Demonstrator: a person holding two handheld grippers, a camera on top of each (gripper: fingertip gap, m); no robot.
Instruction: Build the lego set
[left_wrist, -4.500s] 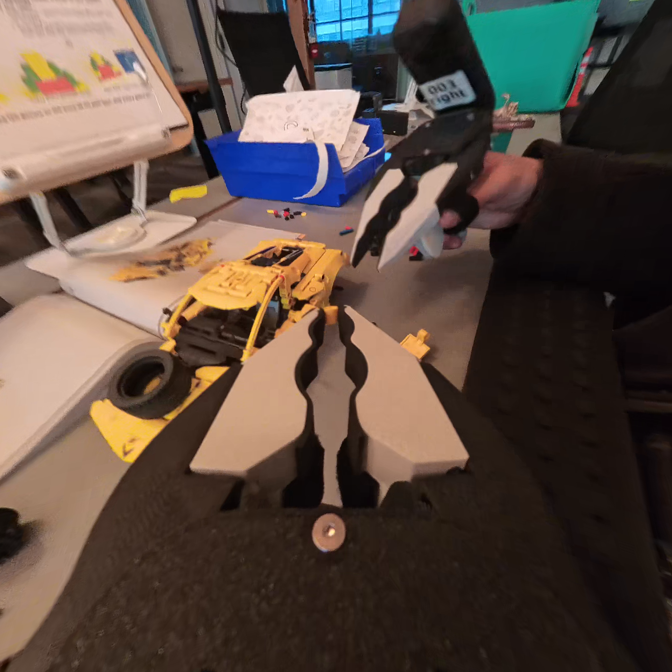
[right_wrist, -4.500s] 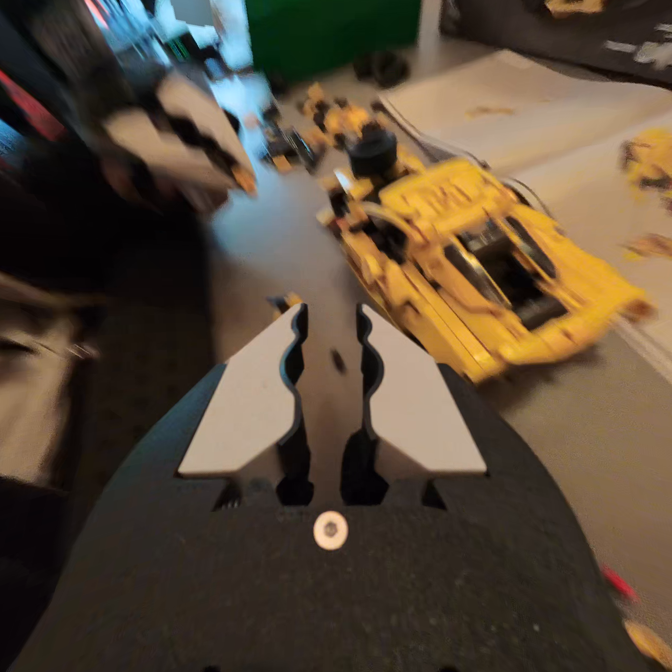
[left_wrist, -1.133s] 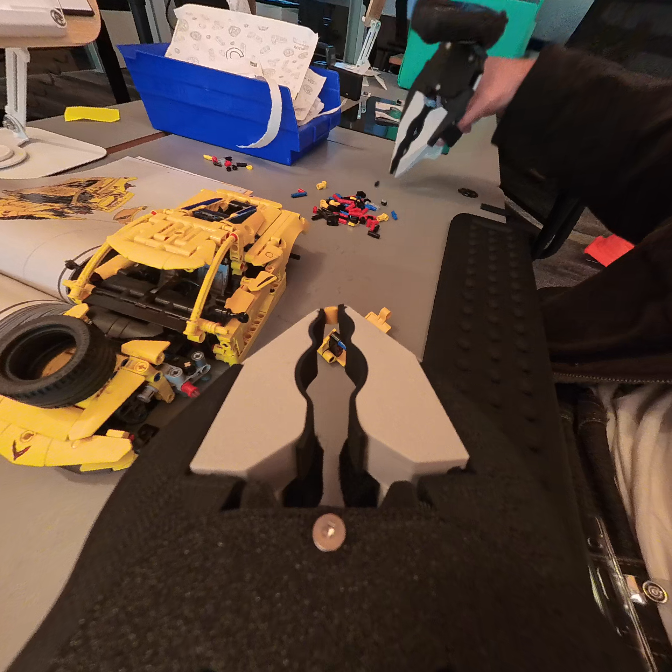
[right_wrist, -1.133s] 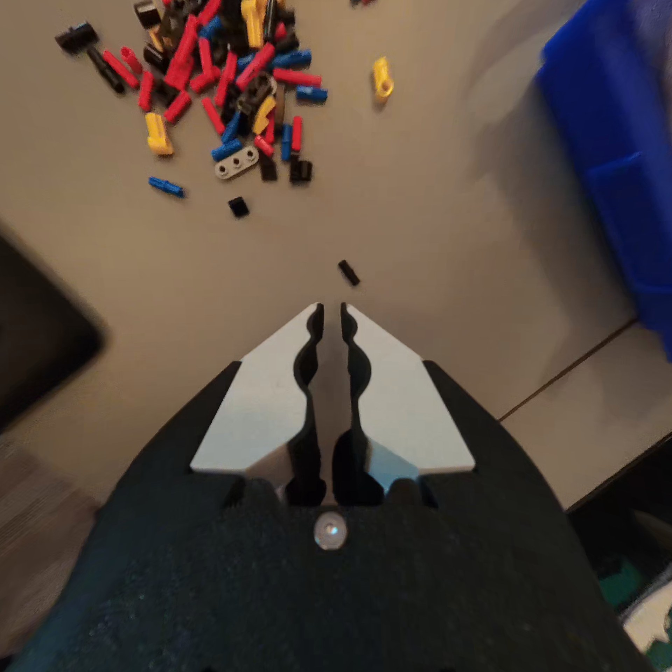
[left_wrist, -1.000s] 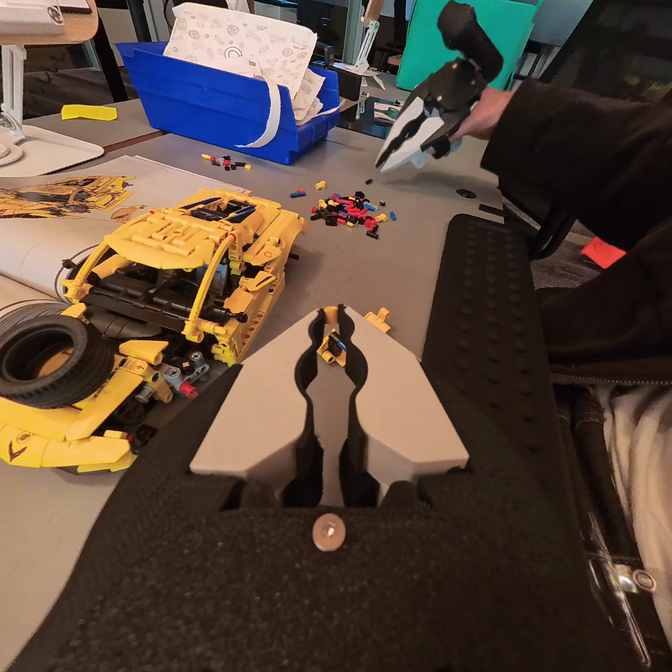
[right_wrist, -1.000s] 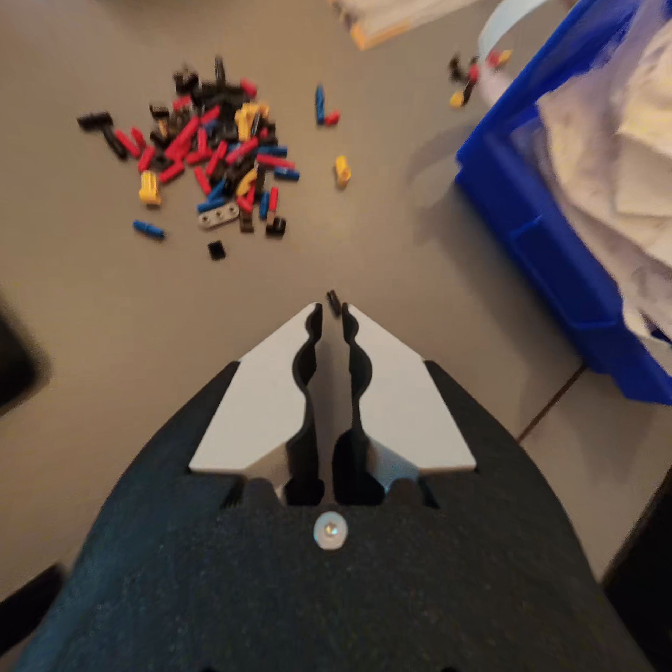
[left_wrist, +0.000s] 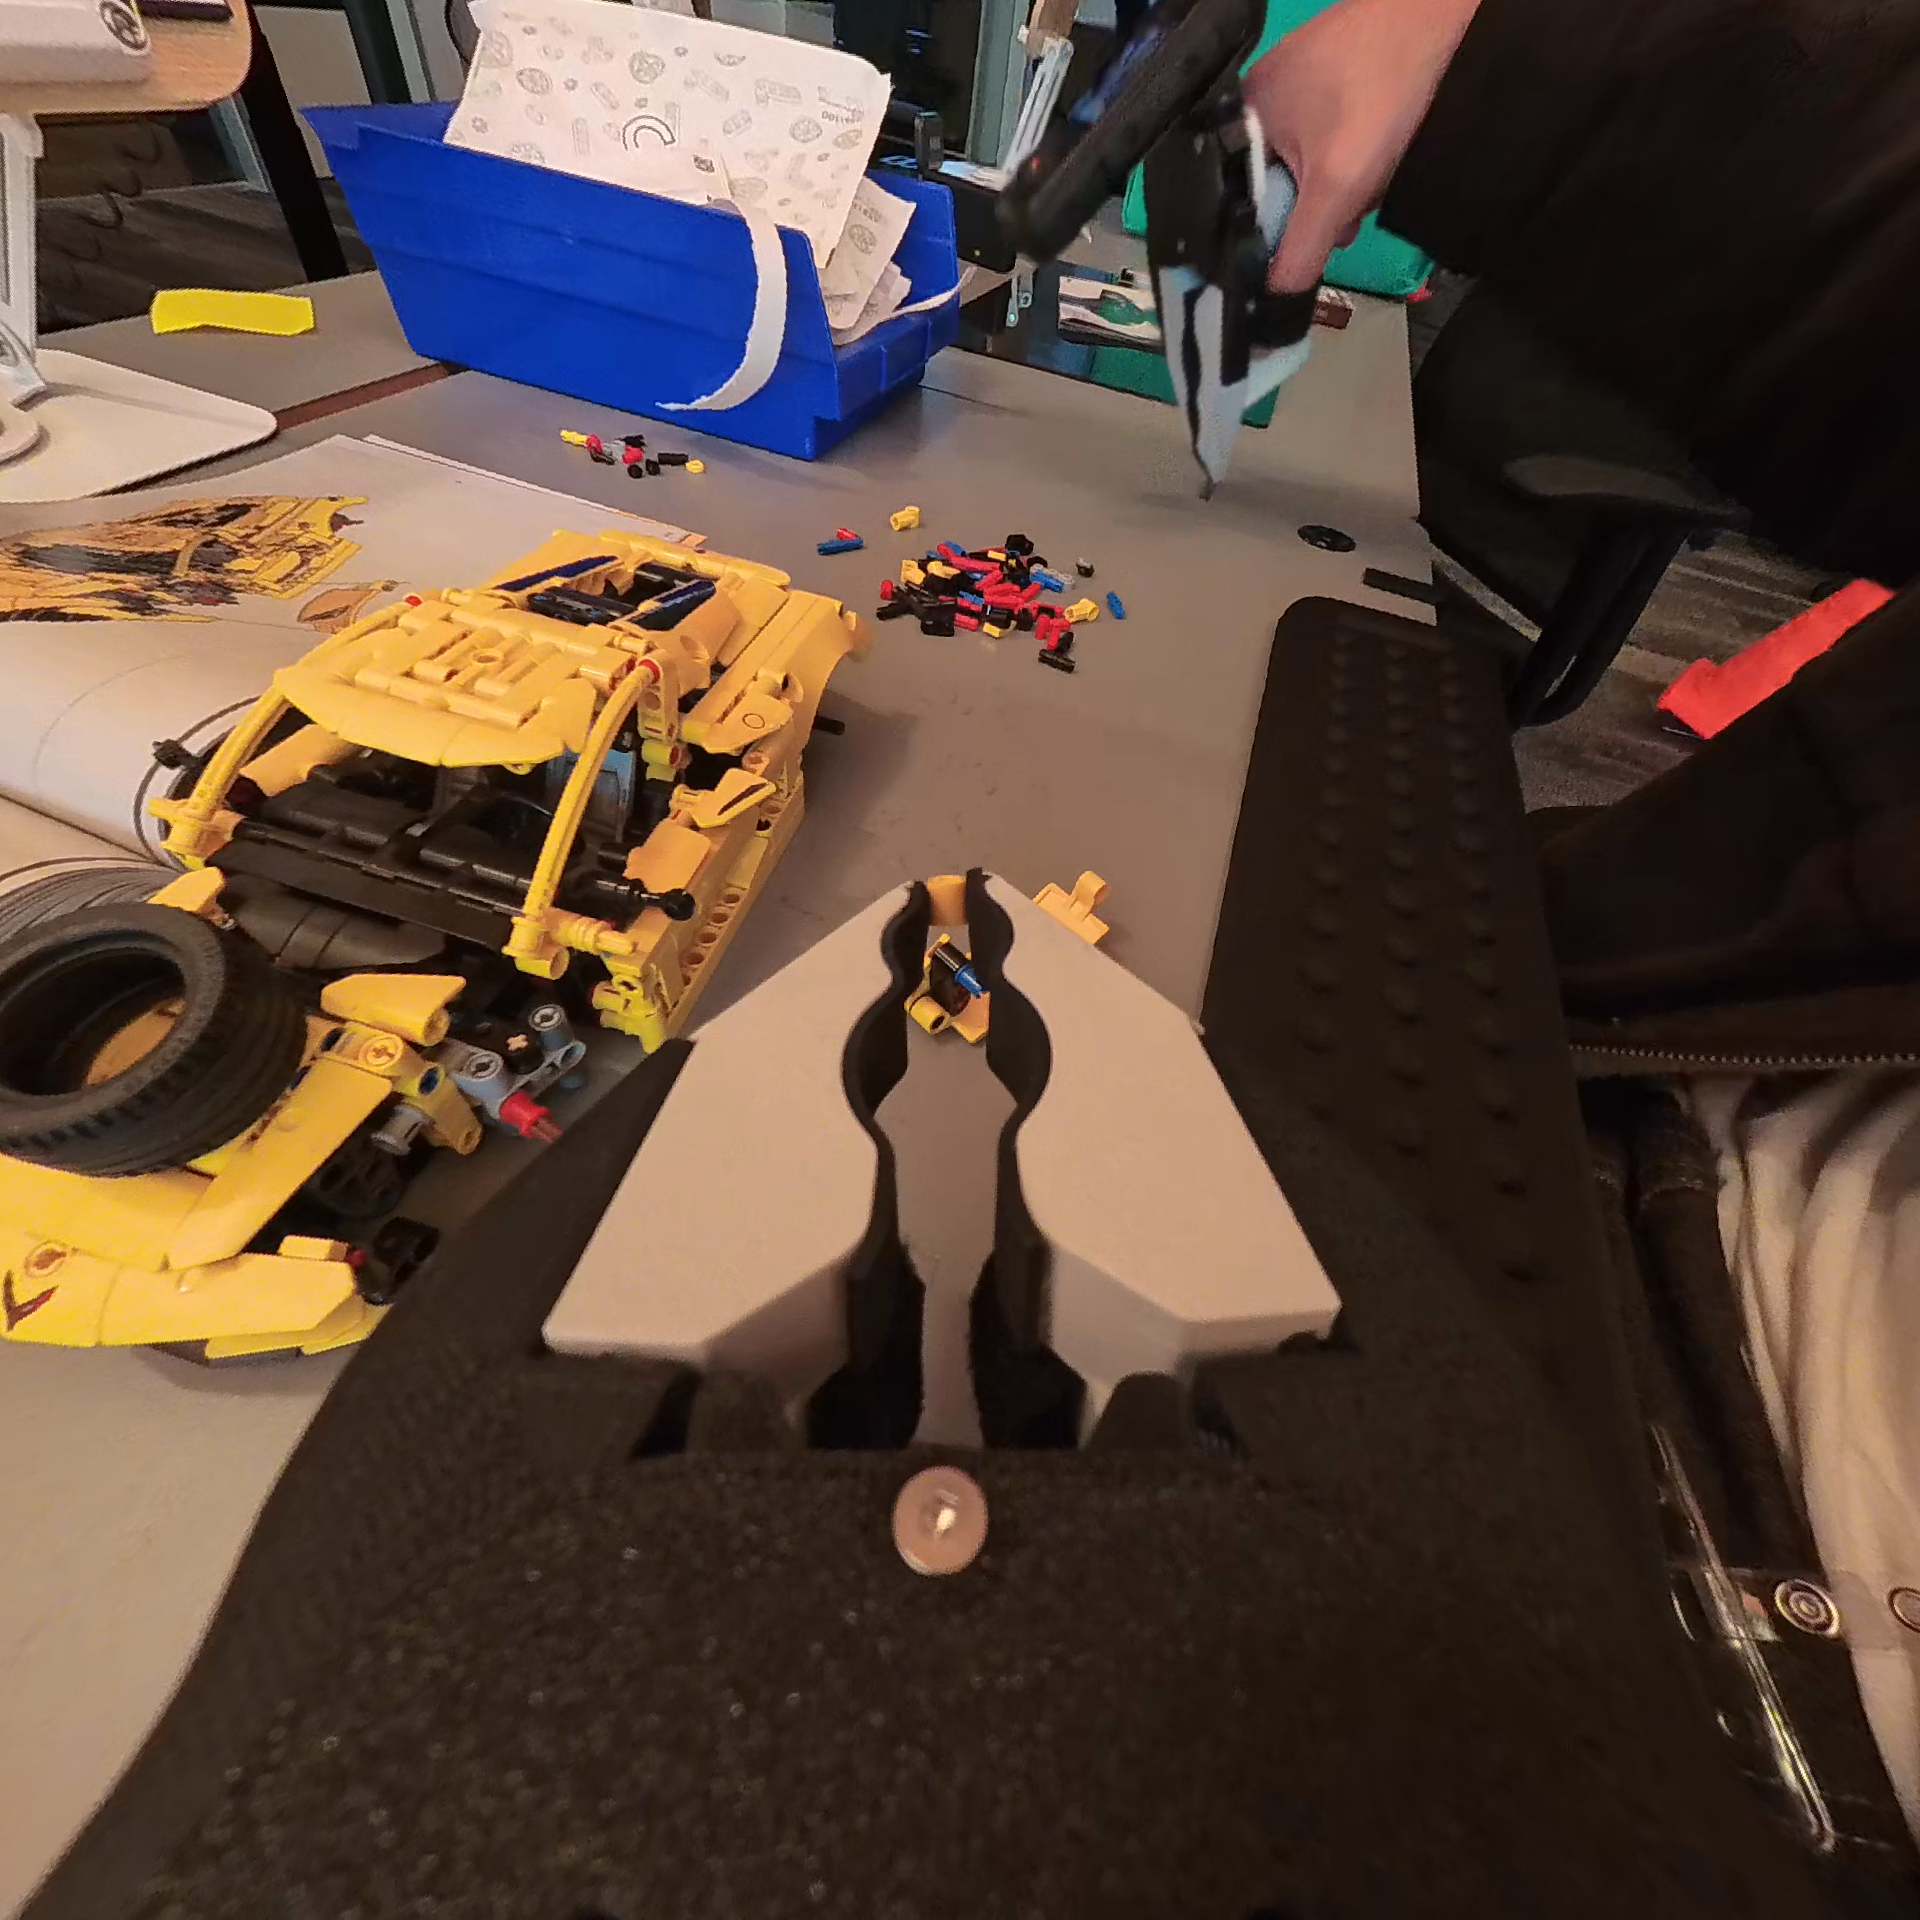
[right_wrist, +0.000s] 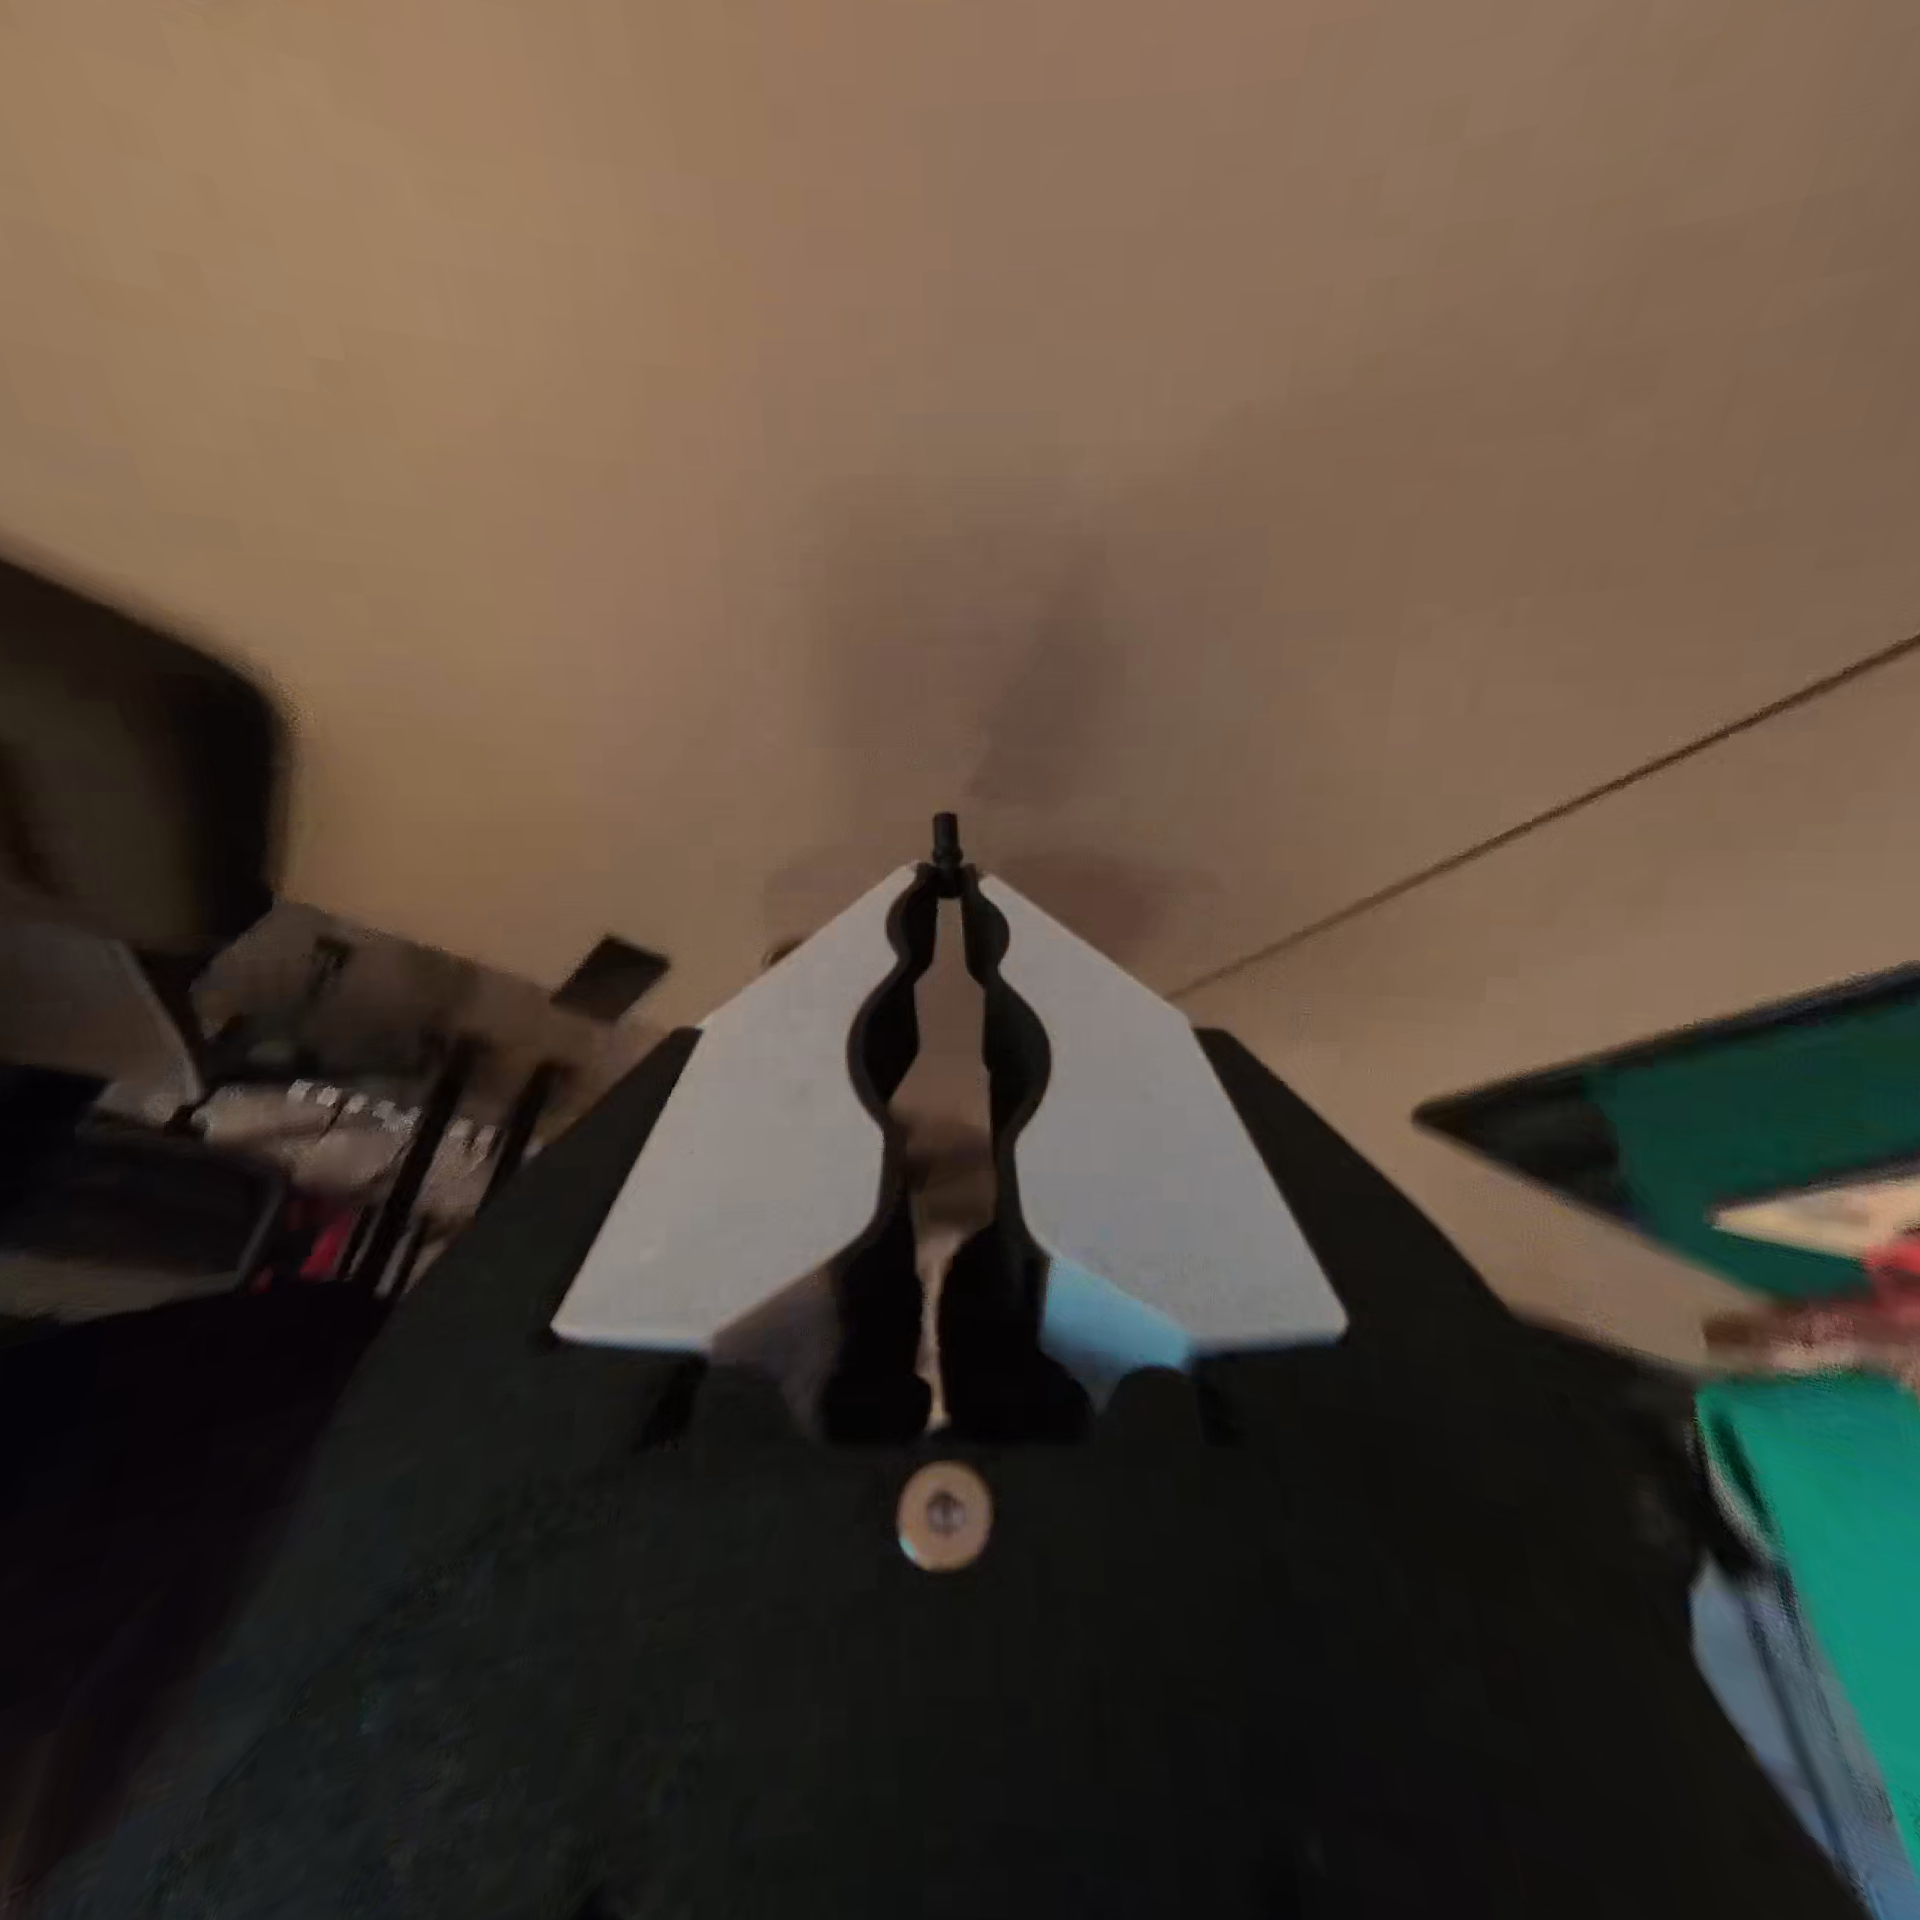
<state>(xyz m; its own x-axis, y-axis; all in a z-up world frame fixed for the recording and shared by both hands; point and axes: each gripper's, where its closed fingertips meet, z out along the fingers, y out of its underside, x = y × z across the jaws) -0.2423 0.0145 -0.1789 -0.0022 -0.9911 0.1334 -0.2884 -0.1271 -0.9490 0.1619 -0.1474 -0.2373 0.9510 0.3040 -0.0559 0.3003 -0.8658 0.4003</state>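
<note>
Left gripper (left_wrist: 948, 896): closed on a small yellow piece (left_wrist: 945, 1003), low over the grey table (left_wrist: 1039, 769).
Right gripper (right_wrist: 945, 875): pinched a small black pin (right_wrist: 944, 834) at its tips, above the table.
Yellow lego car (left_wrist: 457, 810): unfinished, beside the left gripper, a loose tyre (left_wrist: 125, 1034) on its front.
Loose pins (left_wrist: 992, 597): a pile beyond the car.

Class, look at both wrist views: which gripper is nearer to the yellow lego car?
Left. The left gripper sits just beside the yellow lego car, shut on a small yellow piece. The right gripper is farther off, beyond the loose pins.
</note>
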